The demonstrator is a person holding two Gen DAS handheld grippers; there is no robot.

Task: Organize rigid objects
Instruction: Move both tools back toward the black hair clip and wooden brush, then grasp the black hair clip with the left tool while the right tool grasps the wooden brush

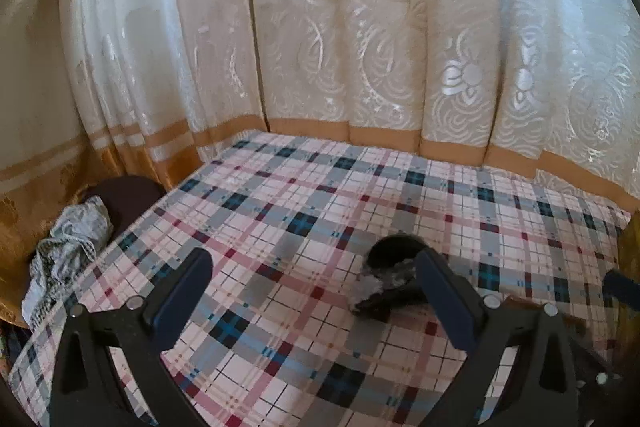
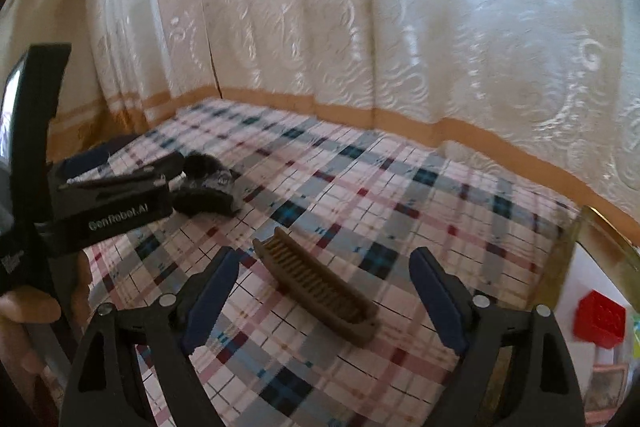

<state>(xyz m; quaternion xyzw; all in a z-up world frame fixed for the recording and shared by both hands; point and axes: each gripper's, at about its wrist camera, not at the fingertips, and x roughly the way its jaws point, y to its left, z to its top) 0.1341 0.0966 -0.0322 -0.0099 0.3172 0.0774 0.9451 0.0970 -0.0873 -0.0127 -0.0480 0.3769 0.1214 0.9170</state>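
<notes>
A brown brush (image 2: 320, 287) lies bristles up on the plaid tablecloth (image 2: 400, 195), between the spread fingers of my right gripper (image 2: 324, 299), which is open and empty just above it. A black fuzzy object with grey-white patches (image 1: 390, 275) rests on the cloth by the right finger of my left gripper (image 1: 316, 291), which is open and empty. The same object shows in the right wrist view (image 2: 210, 189), just past the left gripper's body (image 2: 108, 203).
A cream lace curtain (image 1: 360, 47) with an orange band hangs along the table's far edge. A crumpled checked cloth (image 1: 68, 251) lies on a dark chair at the left. A red block (image 2: 600, 319) sits low beyond the table's right edge.
</notes>
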